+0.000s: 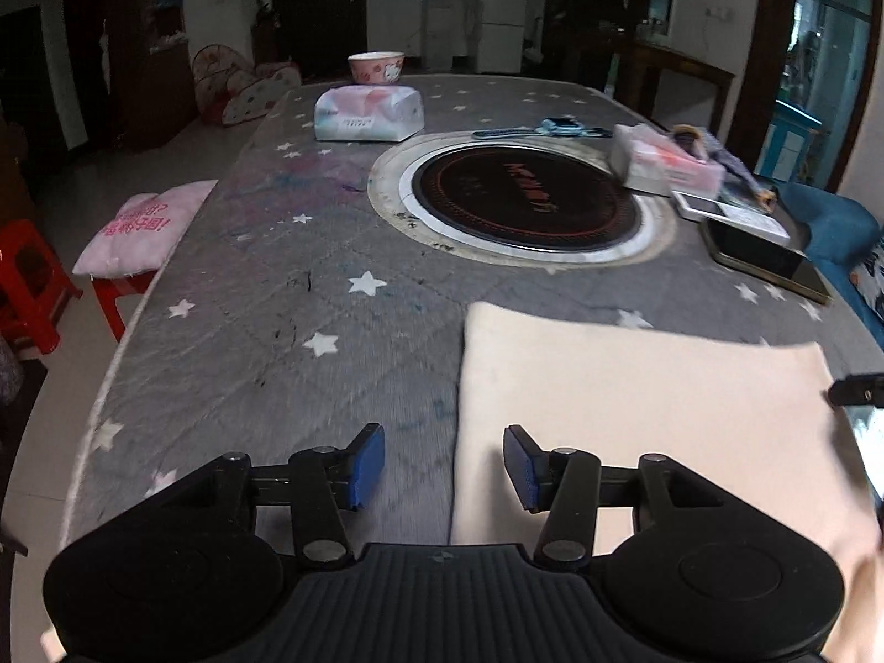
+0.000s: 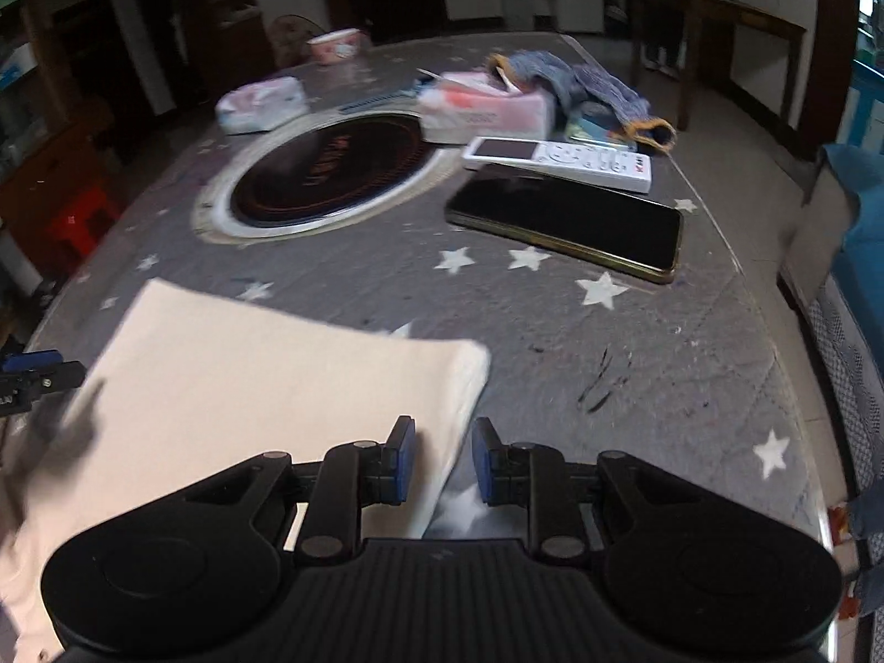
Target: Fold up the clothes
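Observation:
A cream-coloured garment (image 1: 635, 403) lies flat and folded on the grey star-patterned table cover; it also shows in the right wrist view (image 2: 265, 375). My left gripper (image 1: 443, 467) is open and empty, its jaws straddling the garment's left edge just above the table. My right gripper (image 2: 442, 461) is open and empty, its jaws straddling the garment's right edge near the front. The tip of the right gripper shows at the left view's right edge (image 1: 856, 389); the left gripper's tip shows in the right view (image 2: 33, 373).
A round black hotplate (image 1: 525, 193) is set in the table's middle. Behind and right of it lie a tissue pack (image 1: 367, 113), a pink bowl (image 1: 375, 66), a phone (image 2: 569, 221), a white remote (image 2: 558, 163), a box (image 2: 486, 108) and a blue cloth (image 2: 585, 85). Red stools (image 1: 33, 282) stand left.

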### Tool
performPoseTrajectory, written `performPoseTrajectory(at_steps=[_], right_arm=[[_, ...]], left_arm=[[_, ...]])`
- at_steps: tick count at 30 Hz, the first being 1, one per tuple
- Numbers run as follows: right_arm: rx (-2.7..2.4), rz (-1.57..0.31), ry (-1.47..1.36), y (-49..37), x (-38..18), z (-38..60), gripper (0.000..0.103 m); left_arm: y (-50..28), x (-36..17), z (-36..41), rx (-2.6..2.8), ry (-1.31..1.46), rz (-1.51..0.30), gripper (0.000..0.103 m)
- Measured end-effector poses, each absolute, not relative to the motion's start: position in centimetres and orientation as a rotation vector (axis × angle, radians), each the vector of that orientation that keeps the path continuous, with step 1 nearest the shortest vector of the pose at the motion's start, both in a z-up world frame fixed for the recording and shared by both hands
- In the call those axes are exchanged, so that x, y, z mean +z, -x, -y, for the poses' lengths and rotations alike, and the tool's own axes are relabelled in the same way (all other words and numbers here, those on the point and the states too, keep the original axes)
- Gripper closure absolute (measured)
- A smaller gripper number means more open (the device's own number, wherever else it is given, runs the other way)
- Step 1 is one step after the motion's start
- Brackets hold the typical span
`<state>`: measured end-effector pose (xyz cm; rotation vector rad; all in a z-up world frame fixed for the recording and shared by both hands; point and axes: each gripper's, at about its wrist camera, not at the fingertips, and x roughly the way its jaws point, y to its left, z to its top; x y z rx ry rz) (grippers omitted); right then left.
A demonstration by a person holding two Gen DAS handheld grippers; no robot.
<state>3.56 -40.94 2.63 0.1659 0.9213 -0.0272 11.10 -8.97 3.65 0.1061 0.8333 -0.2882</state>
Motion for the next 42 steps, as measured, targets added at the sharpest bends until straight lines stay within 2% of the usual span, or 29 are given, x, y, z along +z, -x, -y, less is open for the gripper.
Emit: performPoseTrajectory(at_steps=[6, 7, 9, 10, 14, 18, 20, 22, 27, 28, 29, 31, 34, 37, 42], right_arm=[[-0.035, -0.934, -0.163, -5.6, 2.2, 41.0, 0.084], [-0.038, -0.934, -0.153, -5.9, 2.2, 40.9, 0.092], [-0.044, -0.928, -0.132, -6.6, 2.3, 40.5, 0.095], [-0.046, -0.924, -0.124, -7.0, 2.3, 40.3, 0.097], [-0.042, -0.875, -0.079, -9.5, 3.0, 39.1, 0.098], [-0.034, -0.889, -0.019, -12.3, 2.4, 37.8, 0.094], [-0.041, -0.89, 0.014, -12.4, 2.3, 37.4, 0.084], [-0.027, -0.871, 0.02, -11.4, 2.9, 37.3, 0.084], [0.137, -0.886, 0.019, -6.8, 4.6, 35.9, 0.084], [0.171, -0.894, 0.024, -5.7, 4.6, 35.5, 0.084], [0.198, -0.901, 0.034, -4.7, 4.5, 35.0, 0.083], [0.243, -0.909, 0.061, -2.8, 4.3, 33.8, 0.083], [0.297, -0.928, 0.126, -0.5, 3.6, 32.1, 0.082], [0.329, -0.94, 0.209, 1.3, 2.9, 30.5, 0.072], [0.314, -0.918, 0.256, 2.5, 2.7, 29.6, 0.067]], left_arm=[[-13.8, 2.5, 10.4, -0.277, -0.126, -0.837, 0.054], [-14.1, 2.3, 10.6, -0.277, -0.133, -0.834, 0.064], [-14.5, 2.1, 10.9, -0.283, -0.137, -0.823, 0.081], [-14.7, 2.1, 11.0, -0.279, -0.139, -0.82, 0.093], [-15.3, 2.0, 11.3, -0.207, -0.181, -0.782, 0.097], [-16.0, 1.8, 10.7, -0.173, -0.178, -0.777, 0.095], [-16.3, 2.0, 10.1, -0.177, -0.154, -0.79, 0.09], [-15.9, 2.3, 9.7, -0.182, -0.144, -0.791, 0.086], [-13.0, 4.3, 8.1, -0.215, -0.122, -0.763, 0.085], [-12.4, 4.7, 7.4, -0.208, -0.112, -0.763, 0.081], [-11.8, 5.1, 6.7, -0.201, -0.102, -0.763, 0.07], [-10.7, 5.8, 4.8, -0.166, -0.09, -0.767, 0.062], [-9.2, 6.4, 1.4, -0.093, -0.077, -0.773, 0.057], [-8.1, 6.6, -2.0, -0.024, -0.018, -0.803, 0.056], [-6.7, 6.2, -4.9, 0.026, 0.106, -0.857, 0.052]])
